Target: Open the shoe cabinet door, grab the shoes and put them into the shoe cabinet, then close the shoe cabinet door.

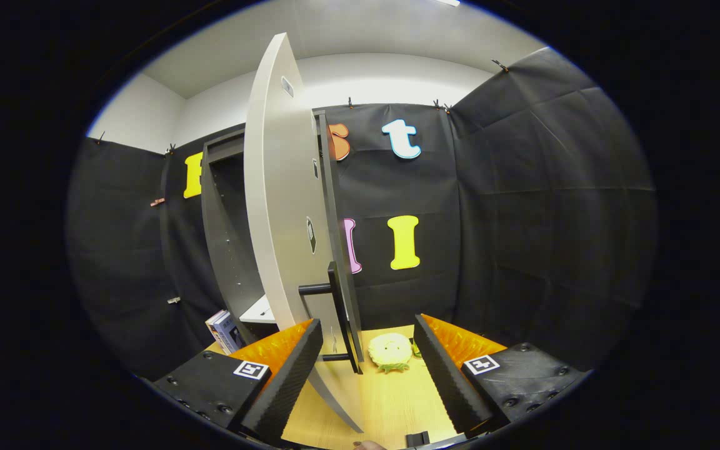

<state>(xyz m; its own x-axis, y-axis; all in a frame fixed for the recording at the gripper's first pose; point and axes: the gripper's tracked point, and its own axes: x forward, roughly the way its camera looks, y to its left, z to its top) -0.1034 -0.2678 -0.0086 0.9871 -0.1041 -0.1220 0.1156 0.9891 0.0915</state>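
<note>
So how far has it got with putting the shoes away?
The cabinet door already stands swung open, showing the dark inside of the shoe cabinet. The gripper is open, its fingers either side of the door's lower edge and black handle, gripping nothing. A pale shoe sits on the wooden floor just beyond the fingers. Grabbing it, putting it inside and closing the door remain.

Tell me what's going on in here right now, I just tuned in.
A person's handheld gripper is at the shoe cabinet, whose door stands swung open, edge-on to the camera. The fingers are spread open with the door's lower edge and its dark bar handle between and just ahead of them, gripping nothing. A small pale slipper-like shoe lies on the wooden floor beyond the fingers. Books lean by the cabinet's base.
</note>
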